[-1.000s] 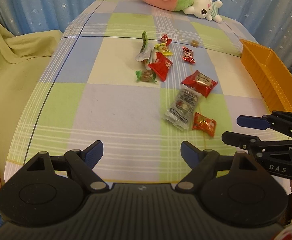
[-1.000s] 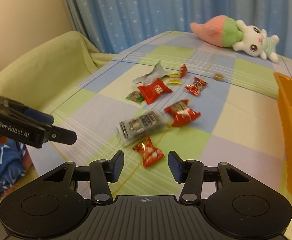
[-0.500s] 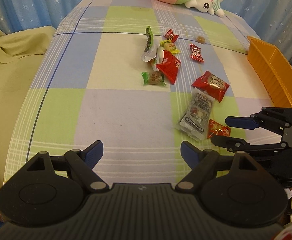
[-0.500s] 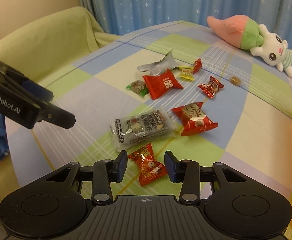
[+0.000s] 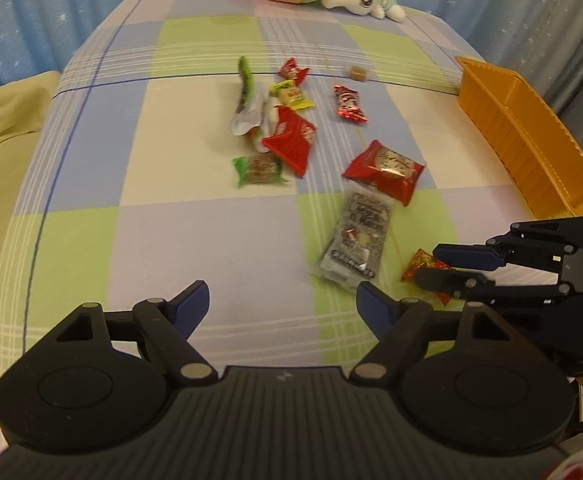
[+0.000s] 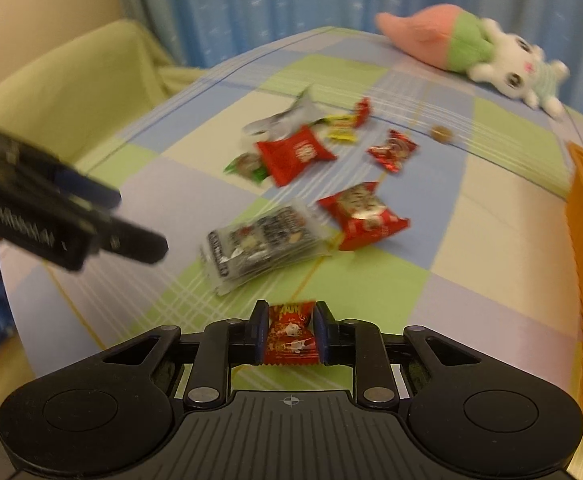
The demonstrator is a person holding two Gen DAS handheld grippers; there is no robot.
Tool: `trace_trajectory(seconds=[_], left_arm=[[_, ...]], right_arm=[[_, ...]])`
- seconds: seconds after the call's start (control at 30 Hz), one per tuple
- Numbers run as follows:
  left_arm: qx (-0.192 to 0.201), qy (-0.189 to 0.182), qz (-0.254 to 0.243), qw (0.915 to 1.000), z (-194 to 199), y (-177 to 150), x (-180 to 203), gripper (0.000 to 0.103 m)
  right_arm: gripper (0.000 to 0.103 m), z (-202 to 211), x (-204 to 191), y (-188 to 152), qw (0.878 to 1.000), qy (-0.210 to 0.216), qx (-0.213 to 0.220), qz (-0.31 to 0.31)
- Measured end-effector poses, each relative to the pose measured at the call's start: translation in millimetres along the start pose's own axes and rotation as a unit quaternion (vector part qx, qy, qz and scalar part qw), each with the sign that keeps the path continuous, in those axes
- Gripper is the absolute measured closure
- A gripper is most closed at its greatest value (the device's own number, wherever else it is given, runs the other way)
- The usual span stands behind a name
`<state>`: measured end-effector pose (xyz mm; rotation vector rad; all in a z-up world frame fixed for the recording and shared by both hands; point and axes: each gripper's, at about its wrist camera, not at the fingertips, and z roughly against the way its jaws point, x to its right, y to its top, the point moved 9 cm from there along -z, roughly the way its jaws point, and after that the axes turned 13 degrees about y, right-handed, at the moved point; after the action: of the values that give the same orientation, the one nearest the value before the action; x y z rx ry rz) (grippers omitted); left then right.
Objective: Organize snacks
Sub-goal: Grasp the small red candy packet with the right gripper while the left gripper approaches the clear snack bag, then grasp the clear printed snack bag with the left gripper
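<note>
right tongs [image 6: 287, 336], apart before, now clamp small red snack packet [image 6: 290, 334]; left tongs [image 5: 283, 306] apart, closing on nothing.

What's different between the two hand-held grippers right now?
The right hand-held gripper is shut on a small red snack packet; the left hand-held gripper has nothing between its fingers. The right one's blue pads press the packet's sides, while the left one's jaws stand wide, though closing. Both are black with blue pads and point down at the checked tablecloth.

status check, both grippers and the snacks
Right gripper shut on small red snack. Left gripper closing, nothing between. Orange bin at right, path clear.
</note>
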<state>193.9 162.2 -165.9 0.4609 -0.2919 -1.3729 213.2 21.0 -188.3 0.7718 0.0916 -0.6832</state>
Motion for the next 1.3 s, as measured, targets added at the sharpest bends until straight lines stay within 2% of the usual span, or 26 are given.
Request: trace_trajectory(seconds=[0.17,0.43,0.5,0.57,0.6,0.83,0.93,1.0,1.2,1.3], left_arm=[[0.014,-0.025,-0.036,0.999,-6.8,10.1,22.8,0.027],[0.025,-0.043,-0.089,0.9948,-23.0,24.7,49.4,0.028],[0.024,-0.049,-0.094,0.9941,-25.0,26.0,52.7,0.028],[0.022,-0.053,-0.099,0.9935,-26.8,25.7,54.6,0.028],[0.021,-0.054,-0.101,0.9932,-27.2,25.3,55.2,0.028],[0.019,-0.06,-0.106,0.9923,-29.0,24.6,55.4,0.028],[0.019,-0.062,-0.108,0.9921,-30.0,25.2,55.2,0.028],[0.021,-0.063,-0.109,0.9918,-30.7,25.7,55.6,0.028],[0.024,-0.066,-0.117,0.9907,-36.1,28.7,58.8,0.03],[0.024,-0.067,-0.123,0.9899,-40.0,30.7,61.2,0.036]], right_arm=[[0.083,22.0,13.5,-1.2,0.998,-0.021,0.019,-0.05],[0.082,38.1,34.8,-25.5,0.992,-0.072,0.019,-0.102],[0.077,39.6,36.6,-30.0,0.99,-0.077,0.014,-0.113],[0.051,39.4,37.7,-34.5,0.989,-0.086,0.004,-0.116],[0.05,40.5,37.8,-35.3,0.989,-0.096,0.009,-0.112],[0.051,36.2,37.6,-32.6,0.99,-0.097,0.015,-0.103],[0.07,28.6,35.1,-31.5,0.991,-0.102,-0.001,-0.086],[0.076,26.8,34.3,-30.3,0.991,-0.109,-0.003,-0.076],[0.08,35.9,40.4,-30.0,0.987,-0.122,0.01,-0.106],[0.08,45.0,43.1,-28.4,0.983,-0.12,0.025,-0.134]])
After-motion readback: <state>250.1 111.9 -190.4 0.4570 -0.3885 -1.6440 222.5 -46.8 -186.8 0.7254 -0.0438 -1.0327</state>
